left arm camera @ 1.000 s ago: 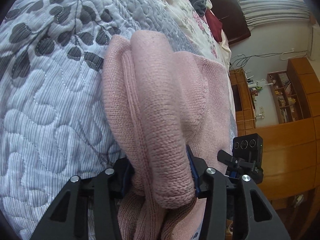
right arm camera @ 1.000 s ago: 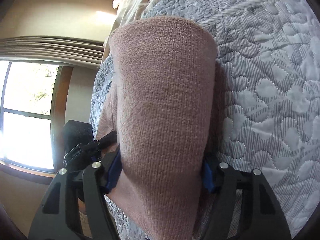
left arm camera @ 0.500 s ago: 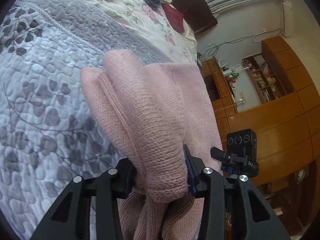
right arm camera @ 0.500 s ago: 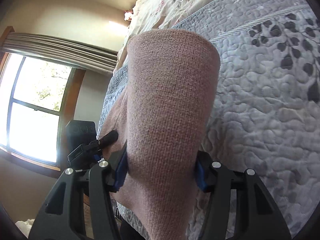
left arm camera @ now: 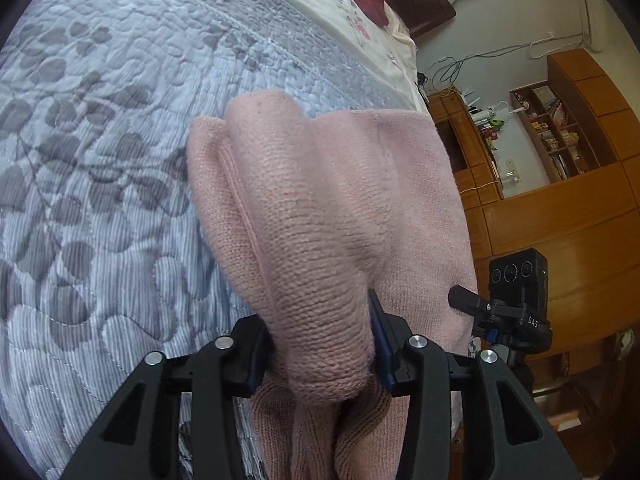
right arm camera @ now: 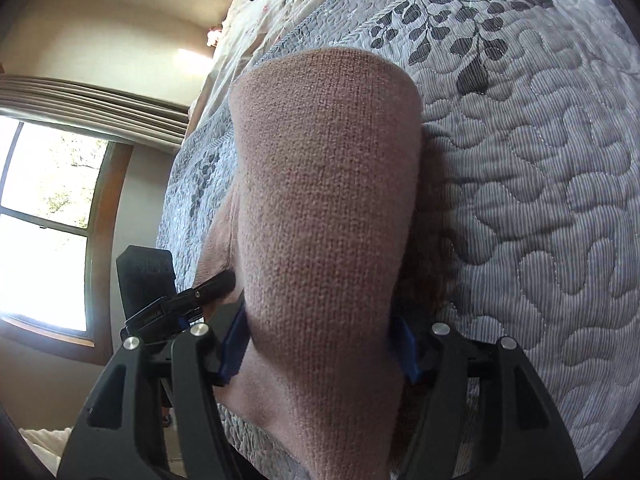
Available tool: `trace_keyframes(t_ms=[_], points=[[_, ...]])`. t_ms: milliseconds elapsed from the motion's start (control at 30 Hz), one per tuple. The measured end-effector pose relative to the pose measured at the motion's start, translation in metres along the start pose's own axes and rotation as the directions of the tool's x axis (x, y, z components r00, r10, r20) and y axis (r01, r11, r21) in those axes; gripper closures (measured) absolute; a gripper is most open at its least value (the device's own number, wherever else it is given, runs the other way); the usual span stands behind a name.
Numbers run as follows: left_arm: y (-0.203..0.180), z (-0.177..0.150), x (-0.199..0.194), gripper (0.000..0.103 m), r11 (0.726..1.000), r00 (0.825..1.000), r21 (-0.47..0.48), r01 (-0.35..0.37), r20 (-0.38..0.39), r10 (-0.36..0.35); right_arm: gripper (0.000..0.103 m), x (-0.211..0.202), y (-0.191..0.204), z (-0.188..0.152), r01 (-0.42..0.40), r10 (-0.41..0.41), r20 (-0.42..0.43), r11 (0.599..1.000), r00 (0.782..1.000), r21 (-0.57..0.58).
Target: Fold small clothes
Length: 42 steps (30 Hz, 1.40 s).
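On the bed: pink knit garment (left arm camera: 320, 216), lifted at the near edge by both claws, the rest draped over the grey leaf-print quilt (left arm camera: 100, 160)
Left claw (left arm camera: 320, 344): clenched on a bunched fold of the garment, 6 o'clock in the left wrist view
Right claw (right arm camera: 320, 344): clenched on a wide, smooth band of the same knit, 6 o'clock in the right wrist view
Change since 1.0 s ago: both views have tilted up; more quilt and the headboard end of the bed now show, the grips are unchanged
Meaning: likely the near edge is being carried toward 12 o'clock to fold it over; fold not yet laid down
Other claw's camera (left arm camera: 518, 276): 3 o'clock in the left view, black
Writing: "DAS" on that camera's mount (left arm camera: 532, 322); nothing else readable
Background: wooden cabinets (left arm camera: 560, 200) at 3 o'clock, window (right arm camera: 40, 220) at 9 o'clock in the right view
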<state>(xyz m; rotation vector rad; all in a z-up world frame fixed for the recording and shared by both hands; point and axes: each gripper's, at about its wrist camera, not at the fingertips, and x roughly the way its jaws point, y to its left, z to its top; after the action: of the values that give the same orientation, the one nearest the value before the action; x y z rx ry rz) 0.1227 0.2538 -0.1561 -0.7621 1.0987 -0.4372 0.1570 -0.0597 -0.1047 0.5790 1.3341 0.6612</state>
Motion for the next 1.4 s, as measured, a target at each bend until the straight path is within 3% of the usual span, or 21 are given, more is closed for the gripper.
trace_keyframes(t_ms=[167,367,500,667,767,800,867,900,967,1067,1167,1400], points=[[-0.002,-0.006,-0.003,0.047,0.997,0.997,-0.019,-0.078,-0.023,0.077,0.027,0.003,0.0,-0.005,0.034,-0.033,-0.019,0.999,0.999,0.038],[-0.025,-0.026,-0.037,0.047,0.986,0.987,0.019,-0.163,0.005,0.163,0.02,-0.023,0.0,-0.032,0.066,-0.066,-0.017,0.997,0.998,0.035],[-0.037,-0.057,-0.053,0.047,0.993,0.993,0.022,-0.118,0.003,0.118,0.02,-0.038,-0.007,-0.059,0.074,-0.074,-0.021,0.997,0.997,0.033],[-0.042,-0.081,-0.04,0.046,0.988,0.986,0.013,-0.155,-0.062,0.155,0.021,-0.033,-0.01,-0.087,0.108,-0.106,-0.05,0.994,0.993,0.034],[-0.039,-0.088,-0.033,0.05,0.984,0.981,0.008,-0.179,-0.074,0.179,0.026,-0.026,-0.016,-0.097,0.134,-0.131,-0.067,0.99,0.989,0.049],[-0.04,-0.088,-0.033,0.061,0.982,0.979,0.014,-0.188,-0.073,0.188,0.031,-0.026,-0.016,-0.099,0.133,-0.13,-0.066,0.99,0.989,0.051],[-0.04,-0.087,-0.034,0.08,0.984,0.98,0.015,-0.18,-0.078,0.181,0.053,-0.025,-0.014,-0.103,0.096,-0.091,-0.074,0.994,0.993,0.059],[-0.039,-0.085,-0.037,0.083,0.986,0.983,0.0,-0.165,-0.077,0.165,0.069,-0.024,-0.012,-0.104,0.073,-0.068,-0.077,0.995,0.995,0.063],[-0.04,-0.082,-0.046,0.085,0.99,0.988,-0.014,-0.143,-0.06,0.142,0.075,-0.025,-0.003,-0.104,0.073,-0.07,-0.072,0.996,0.995,0.044],[-0.037,-0.08,-0.06,0.086,0.99,0.99,-0.002,-0.138,-0.037,0.138,0.076,-0.023,0.018,-0.099,0.067,-0.067,-0.069,0.998,0.995,-0.002],[-0.025,-0.083,-0.058,0.086,0.989,0.987,0.009,-0.149,-0.052,0.149,0.076,-0.012,0.026,-0.097,0.13,-0.134,-0.085,0.99,0.987,-0.056],[-0.011,-0.092,-0.04,0.085,0.981,0.98,0.03,-0.191,-0.059,0.192,0.073,0.009,0.015,-0.103,0.193,-0.196,-0.107,0.981,0.975,-0.039]])
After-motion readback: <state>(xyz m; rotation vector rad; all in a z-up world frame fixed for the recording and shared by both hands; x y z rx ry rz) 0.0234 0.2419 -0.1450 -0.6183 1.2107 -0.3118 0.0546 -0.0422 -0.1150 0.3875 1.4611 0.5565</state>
